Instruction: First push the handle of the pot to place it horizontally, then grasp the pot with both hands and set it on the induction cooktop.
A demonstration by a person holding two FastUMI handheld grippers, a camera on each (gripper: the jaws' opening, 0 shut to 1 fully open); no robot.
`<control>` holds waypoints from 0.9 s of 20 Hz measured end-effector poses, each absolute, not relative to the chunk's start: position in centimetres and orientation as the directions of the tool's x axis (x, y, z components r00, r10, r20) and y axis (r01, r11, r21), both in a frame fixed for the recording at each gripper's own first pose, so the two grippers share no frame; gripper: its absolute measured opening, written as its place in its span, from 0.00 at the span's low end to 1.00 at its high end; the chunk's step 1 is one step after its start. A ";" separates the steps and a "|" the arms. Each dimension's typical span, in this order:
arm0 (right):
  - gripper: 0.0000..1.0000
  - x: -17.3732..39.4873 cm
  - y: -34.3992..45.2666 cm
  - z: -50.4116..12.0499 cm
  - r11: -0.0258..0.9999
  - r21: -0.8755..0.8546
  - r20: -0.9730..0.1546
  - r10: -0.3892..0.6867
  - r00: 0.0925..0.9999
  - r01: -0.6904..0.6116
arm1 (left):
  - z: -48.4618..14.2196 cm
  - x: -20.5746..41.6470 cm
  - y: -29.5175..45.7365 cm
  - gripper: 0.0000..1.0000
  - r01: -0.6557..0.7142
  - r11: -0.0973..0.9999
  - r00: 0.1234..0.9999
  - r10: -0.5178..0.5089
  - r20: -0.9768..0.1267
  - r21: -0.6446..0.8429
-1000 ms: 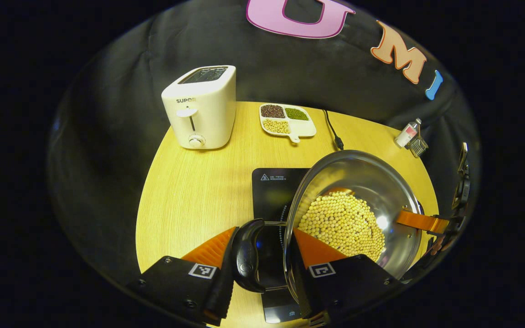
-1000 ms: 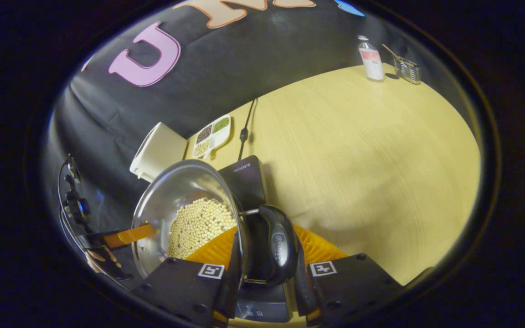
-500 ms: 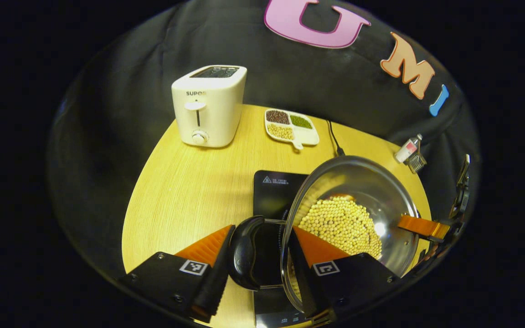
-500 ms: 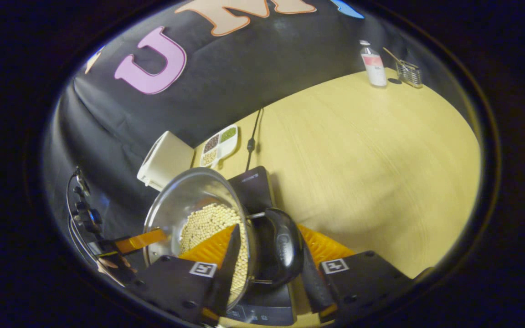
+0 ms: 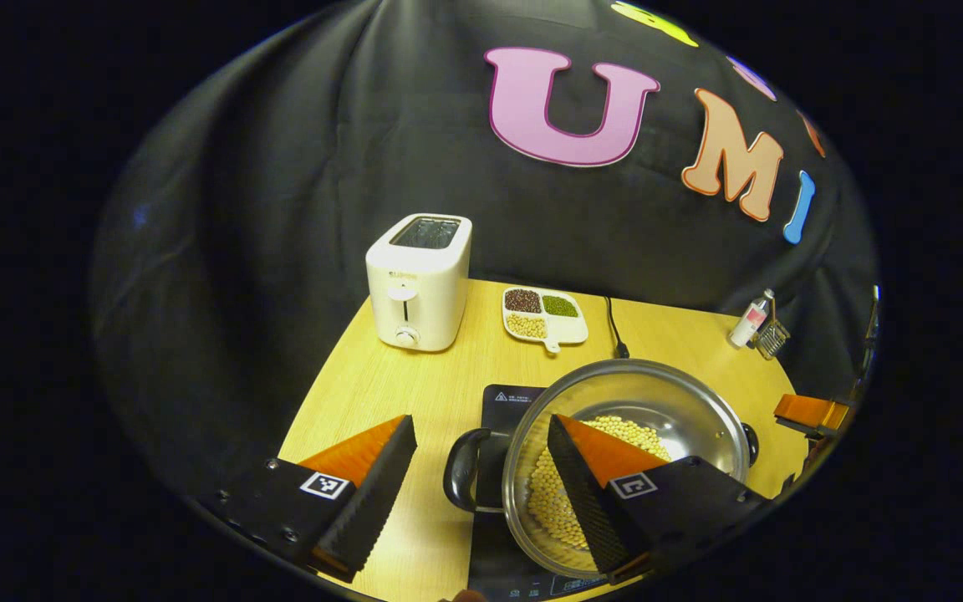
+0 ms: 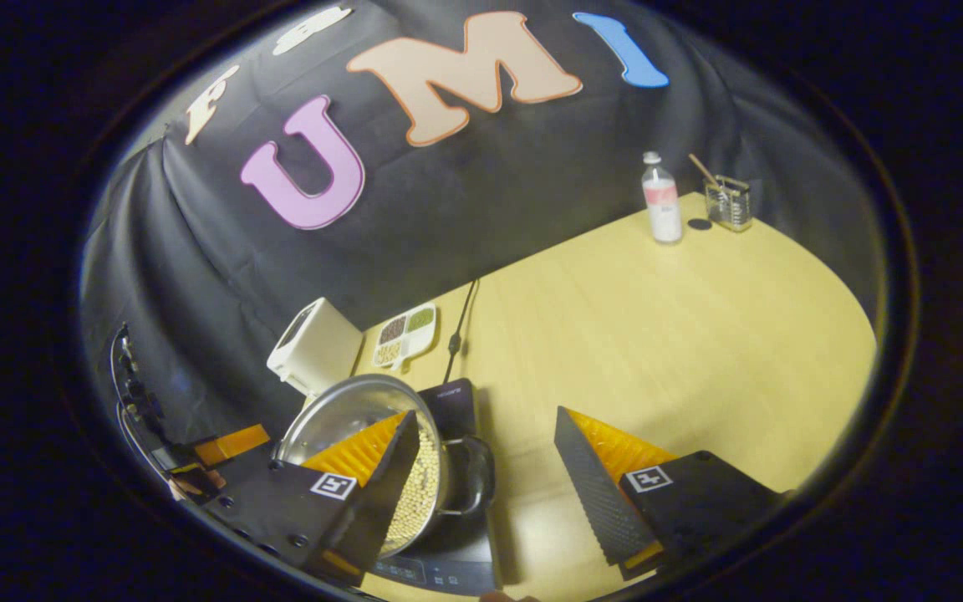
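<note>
The left tongs (image 5: pixel 481 485) are standing wide apart above the desk (image 5: pixel 364 393), gripping nothing. Between their fingers the pot (image 5: pixel 624 451) is sitting on the induction cooktop (image 5: pixel 502 401), and its black side handle (image 5: pixel 463 468) is lying in the open gap without touching either finger. The finger on the right of that view is overlapping the pot's rim and the pale beans (image 5: pixel 548 502) inside it. Beyond the tongs, a white toaster (image 5: pixel 419 280) is standing near the far edge, with a divided dish (image 5: pixel 544 316) of grains just beside it and a black cable (image 5: pixel 613 326) running toward the cooktop. A small bottle (image 5: pixel 749 320) and a wire holder (image 5: pixel 772 339) are sitting far off to the right.

The right tongs (image 6: pixel 481 493) are also spread wide and empty. The pot (image 6: pixel 348 410) is resting on the cooktop (image 6: pixel 456 397) just behind the finger on the left of this view, with its near handle (image 6: pixel 473 477) falling inside the gap, clear of both fingers. Ahead lies bare desk (image 6: pixel 657 334), and the bottle (image 6: pixel 661 201) and holder (image 6: pixel 728 203) are standing at its far edge. Farther left, the other tongs (image 6: pixel 231 443) are showing beside the pot.
</note>
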State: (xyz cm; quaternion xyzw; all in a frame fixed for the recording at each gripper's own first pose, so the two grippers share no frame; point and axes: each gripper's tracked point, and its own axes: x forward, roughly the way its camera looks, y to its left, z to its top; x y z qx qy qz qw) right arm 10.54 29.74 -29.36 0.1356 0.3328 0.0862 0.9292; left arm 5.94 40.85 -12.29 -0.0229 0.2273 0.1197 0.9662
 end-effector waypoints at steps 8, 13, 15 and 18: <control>1.00 8.6 22.3 -21.7 0.960 0.242 -0.501 0.249 0.829 -0.142 | -5.5 1.1 32.7 0.96 -0.304 0.953 0.915 0.295 -0.276 0.011; 0.91 7.6 17.2 -16.2 0.945 0.232 -0.414 0.310 0.856 -0.230 | -2.2 -2.3 26.0 0.96 -0.388 0.921 0.911 0.377 -0.167 -0.035; 0.92 7.5 15.4 -13.7 0.933 0.244 -0.367 0.342 0.865 -0.266 | -0.3 -3.5 23.0 0.96 -0.403 0.914 0.911 0.397 -0.108 -0.036; 0.91 6.8 11.8 -9.8 0.918 0.242 -0.283 0.377 0.882 -0.315 | 1.9 -5.1 18.6 0.96 -0.422 0.907 0.907 0.421 -0.021 -0.014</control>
